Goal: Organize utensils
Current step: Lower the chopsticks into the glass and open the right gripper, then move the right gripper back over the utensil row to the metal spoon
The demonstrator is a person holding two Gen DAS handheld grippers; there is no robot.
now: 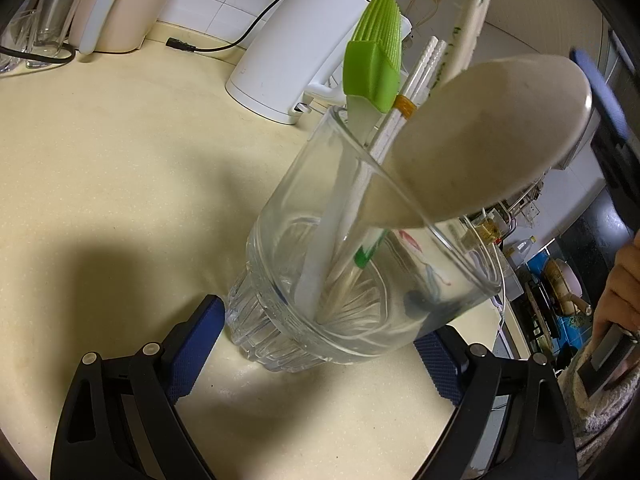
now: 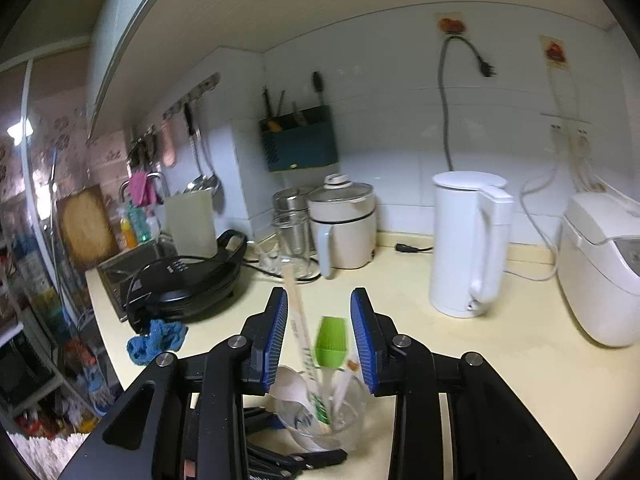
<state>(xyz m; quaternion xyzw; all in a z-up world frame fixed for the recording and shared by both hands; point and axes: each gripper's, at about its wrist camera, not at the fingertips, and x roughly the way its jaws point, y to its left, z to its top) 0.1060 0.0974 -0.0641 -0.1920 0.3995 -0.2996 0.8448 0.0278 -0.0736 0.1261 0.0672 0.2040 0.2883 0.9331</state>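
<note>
Left wrist view: blue-padded left gripper (image 1: 316, 344) clamped on the ribbed base of a clear glass tumbler (image 1: 360, 264), pads pressing both sides, glass standing on a cream countertop (image 1: 100, 160). Inside the glass: a green silicone brush (image 1: 374, 64), white chopsticks (image 1: 416, 88) banded in yellow, a paper-sleeved pair of chopsticks (image 1: 470, 12) leaning right, and a beige rice paddle (image 1: 492, 140) resting across the rim, blade up and close to the lens. Behind the glass, a white electric kettle (image 1: 296, 52). At far right, a hand (image 1: 624, 280) and part of the right gripper (image 1: 600, 92), blurred.

Right wrist view: right gripper (image 2: 319, 334) parted above the same tumbler (image 2: 320, 424), pads on either side of the utensils but clear of them, nothing grasped. Between the fingers, the brush (image 2: 330, 342), the sleeved chopsticks (image 2: 298, 316) and the paddle (image 2: 294, 384), all standing in the glass. Beyond, on the counter (image 2: 500, 380): kettle (image 2: 468, 244), a white bread maker (image 2: 600, 268), a black electric griddle (image 2: 188, 276), a blue cloth (image 2: 156, 340).
</note>
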